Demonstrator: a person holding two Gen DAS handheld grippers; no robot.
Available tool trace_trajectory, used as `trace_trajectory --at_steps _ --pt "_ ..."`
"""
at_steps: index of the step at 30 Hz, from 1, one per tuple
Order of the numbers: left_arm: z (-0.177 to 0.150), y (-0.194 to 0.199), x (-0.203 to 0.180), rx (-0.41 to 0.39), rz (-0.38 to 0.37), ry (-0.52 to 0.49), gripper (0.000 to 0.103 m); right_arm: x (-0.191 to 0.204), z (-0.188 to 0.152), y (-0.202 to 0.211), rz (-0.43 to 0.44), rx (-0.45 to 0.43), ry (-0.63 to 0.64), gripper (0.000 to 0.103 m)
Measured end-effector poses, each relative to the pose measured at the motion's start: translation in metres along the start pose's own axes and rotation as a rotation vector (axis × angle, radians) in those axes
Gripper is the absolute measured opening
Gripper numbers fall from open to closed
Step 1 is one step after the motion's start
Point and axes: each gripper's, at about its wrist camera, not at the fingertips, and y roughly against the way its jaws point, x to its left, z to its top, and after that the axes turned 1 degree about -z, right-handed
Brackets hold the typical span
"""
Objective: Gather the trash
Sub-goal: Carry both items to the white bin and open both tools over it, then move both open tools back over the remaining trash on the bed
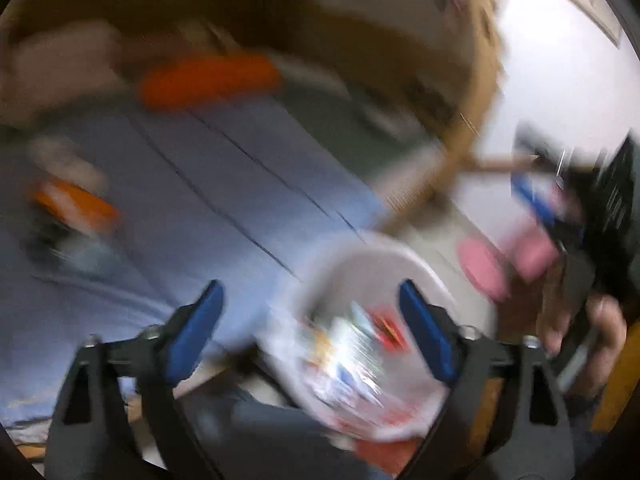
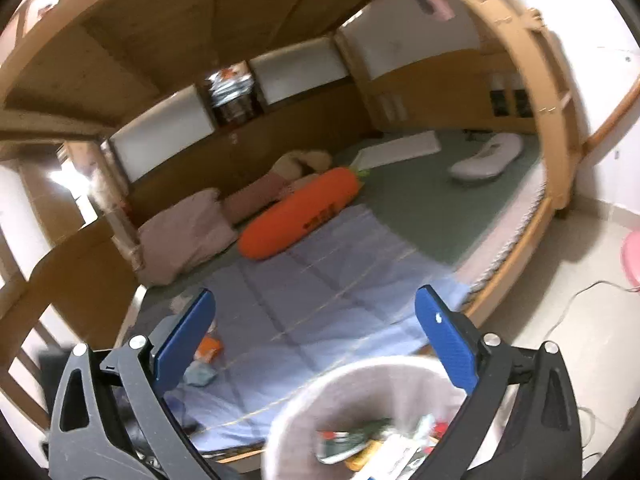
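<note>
Right wrist view is showing the right gripper point(image 2: 316, 340) hanging over the lower bunk with its blue fingers point(image 2: 184, 340) spread wide and nothing sitting between them. Low in the frame, a pale trash bin point(image 2: 304, 404) is sitting beside the bed edge, and crumpled wrappers point(image 2: 360, 444) in green, red and white are lying inside it. On the blue quilt point(image 2: 320, 312), at the lower left of the frame, an orange scrap point(image 2: 210, 346) and a pale blue wad point(image 2: 200, 374) are lying close together, just beside the left-hand finger as pictured. Further up the frame, a long carrot-shaped pillow point(image 2: 300, 216) is resting where the quilt is meeting the green mattress cover point(image 2: 432, 208), with pink pillows point(image 2: 188, 232) piled to its left. Left wrist view is badly smeared, but the left gripper point(image 1: 310, 332) is likewise standing wide open and holding nothing, its fingers point(image 1: 196, 332) framing the bin's rim point(image 1: 400, 248) at lower centre, with colourful litter blurred inside. At the left edge of that frame, an orange and white smear point(image 1: 74, 204) is lying on the quilt, too blurred to identify. At the right edge, the person's hand point(image 1: 592, 336) is gripping the other tool, whose blue fingers are showing above it.
</note>
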Motion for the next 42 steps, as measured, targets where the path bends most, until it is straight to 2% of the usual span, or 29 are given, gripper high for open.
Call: trace_trajectory --at_steps 1,2,3,4,7,10,12,13,15,18,21,29,42 --pt "0.003 0.029 0.022 -0.120 0.121 0.001 0.097 0.027 -0.010 -0.017 0.028 0.044 0.034 0.099" --pt "0.004 0.049 0.039 -0.203 0.225 -0.003 0.100 0.048 -0.019 -0.027 0.058 0.067 0.070 0.099" --pt "0.003 0.065 0.052 -0.260 0.318 -0.008 0.100 0.091 -0.035 -0.044 0.108 0.083 0.142 0.099" --pt "0.002 0.081 0.071 -0.310 0.430 -0.009 0.100 0.113 -0.043 -0.052 0.124 0.075 0.180 0.099" --pt "-0.002 0.105 0.121 -0.353 0.642 0.049 0.100 0.198 -0.071 -0.079 0.202 0.040 0.312 0.099" --pt "-0.015 0.123 0.165 -0.387 0.704 0.180 0.100 0.263 -0.093 -0.109 0.272 0.025 0.395 0.099" --pt "-0.032 0.123 0.190 -0.401 0.743 0.238 0.100 0.282 -0.104 -0.124 0.291 0.034 0.414 0.099" --pt "-0.036 0.121 0.198 -0.389 0.753 0.249 0.100 0.285 -0.112 -0.132 0.280 0.040 0.437 0.099" --pt "-0.047 0.106 0.217 -0.316 0.761 0.294 0.100 0.290 -0.117 -0.138 0.241 0.063 0.456 0.099" --pt "-0.055 0.100 0.236 -0.256 0.724 0.347 0.100 0.284 -0.116 -0.135 0.247 0.063 0.375 0.099" --pt "-0.056 0.096 0.239 -0.253 0.751 0.320 0.100 0.279 -0.117 -0.143 0.230 0.072 0.367 0.099" --pt "-0.059 0.094 0.230 -0.220 0.737 0.264 0.100 0.282 -0.124 -0.150 0.225 0.084 0.410 0.099" --pt "-0.061 0.097 0.233 -0.213 0.719 0.292 0.100 0.281 -0.125 -0.156 0.218 0.098 0.397 0.099"
